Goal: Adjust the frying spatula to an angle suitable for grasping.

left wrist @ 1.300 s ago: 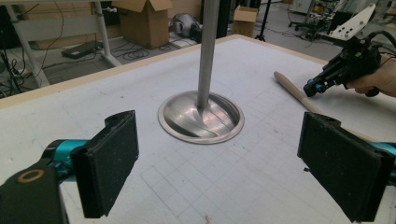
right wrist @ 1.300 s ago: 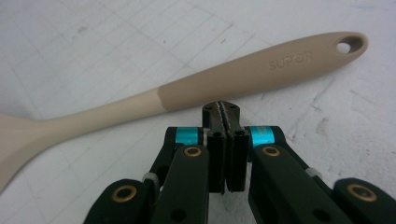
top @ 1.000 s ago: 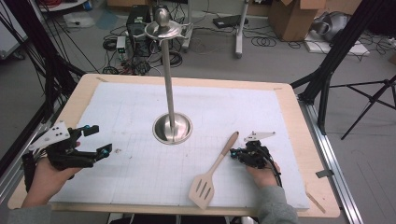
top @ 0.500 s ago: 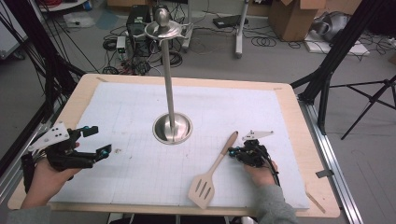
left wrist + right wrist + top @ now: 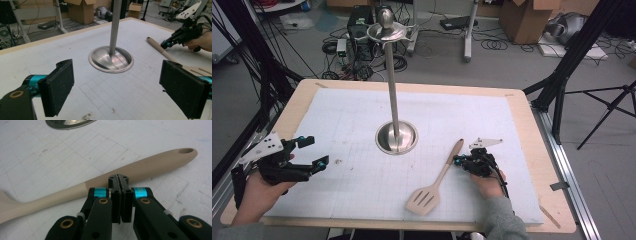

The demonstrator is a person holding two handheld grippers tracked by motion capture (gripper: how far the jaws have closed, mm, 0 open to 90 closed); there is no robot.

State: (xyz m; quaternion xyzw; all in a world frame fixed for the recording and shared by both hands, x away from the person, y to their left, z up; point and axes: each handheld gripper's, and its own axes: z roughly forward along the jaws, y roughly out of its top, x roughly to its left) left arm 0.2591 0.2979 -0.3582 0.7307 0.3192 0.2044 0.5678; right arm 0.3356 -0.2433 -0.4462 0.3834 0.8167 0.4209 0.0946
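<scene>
I see a wooden table point(image 5: 532, 165) w/ a white gridded mat point(image 5: 362, 115) covering most of the top; bare wood rim shows all round. On the mat, roughly centre, sits the round steel base point(image 5: 396, 137) of an upright metal pole stand. Near-right of it a beige slotted spatula point(image 5: 437, 182) lies flat on the mat, blade at the near end, handle angled far-right. Small dark speck point(image 5: 337, 161) on the mat, left of the base.

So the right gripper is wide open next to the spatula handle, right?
Not quite. The right gripper is next to the spatula handle, but its jaws are shut tight together with nothing between them. The right gripper view shows this.
</scene>
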